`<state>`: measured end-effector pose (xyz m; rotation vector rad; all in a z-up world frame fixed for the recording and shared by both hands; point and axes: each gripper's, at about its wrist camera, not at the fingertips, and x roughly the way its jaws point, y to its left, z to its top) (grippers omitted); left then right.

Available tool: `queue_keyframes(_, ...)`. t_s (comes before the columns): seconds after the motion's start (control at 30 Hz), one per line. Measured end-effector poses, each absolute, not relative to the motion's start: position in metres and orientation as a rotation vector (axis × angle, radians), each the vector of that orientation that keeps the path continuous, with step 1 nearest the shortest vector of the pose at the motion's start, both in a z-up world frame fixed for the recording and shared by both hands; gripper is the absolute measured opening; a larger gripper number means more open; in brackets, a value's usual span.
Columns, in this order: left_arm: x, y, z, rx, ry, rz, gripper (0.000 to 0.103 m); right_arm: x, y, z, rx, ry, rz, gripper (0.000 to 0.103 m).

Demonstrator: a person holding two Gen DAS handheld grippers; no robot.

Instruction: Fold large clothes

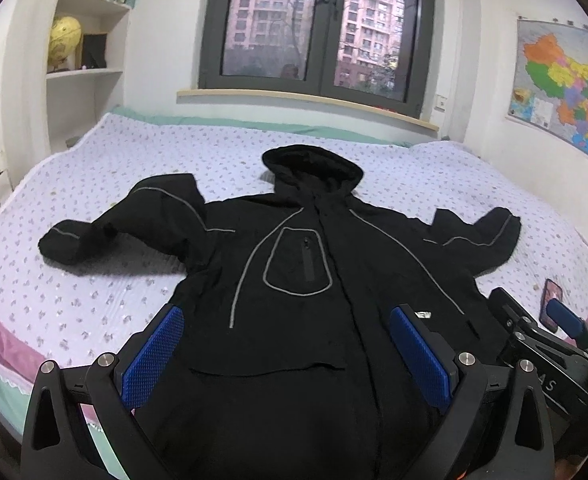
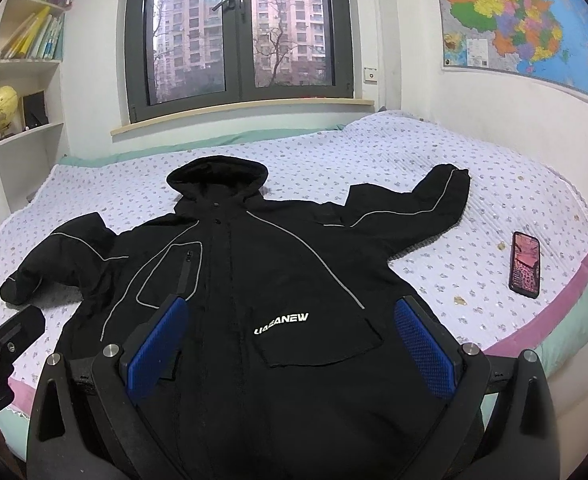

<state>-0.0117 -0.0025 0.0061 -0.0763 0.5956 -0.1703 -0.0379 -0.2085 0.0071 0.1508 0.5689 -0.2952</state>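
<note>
black hooded jacket, front up, zipped, sleeves spread, flat on bed

The left gripper has its blue-padded fingers spread wide apart. The right gripper is spread wide too, holding nothing.

The jacket is spread front-up across the bed, hood toward the window, sleeves thrown out to both sides. A phone is laid on the bed beyond the right sleeve. Shelves are seen left of the window, a map right. Both tools, left tool and right tool, are held above the hem.
</note>
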Motion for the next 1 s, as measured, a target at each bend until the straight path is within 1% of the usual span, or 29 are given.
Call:
queue_keyframes(0.23,-0.015,-0.007,-0.007,-0.066,0.604,-0.133,0.103,-0.029,-0.207,-0.002,0.147,0.596,-0.286,0.103)
queue_keyframes(0.73,-0.008,-0.009,-0.019,-0.052,0.624,-0.137,0.103,-0.021,-0.203,-0.010,0.137,0.622,-0.303,0.103)
queue_keyframes(1.0,-0.010,-0.007,-0.019,-0.033,0.604,-0.151,0.103,-0.019,-0.204,-0.011,0.138,0.629,-0.313,0.103)
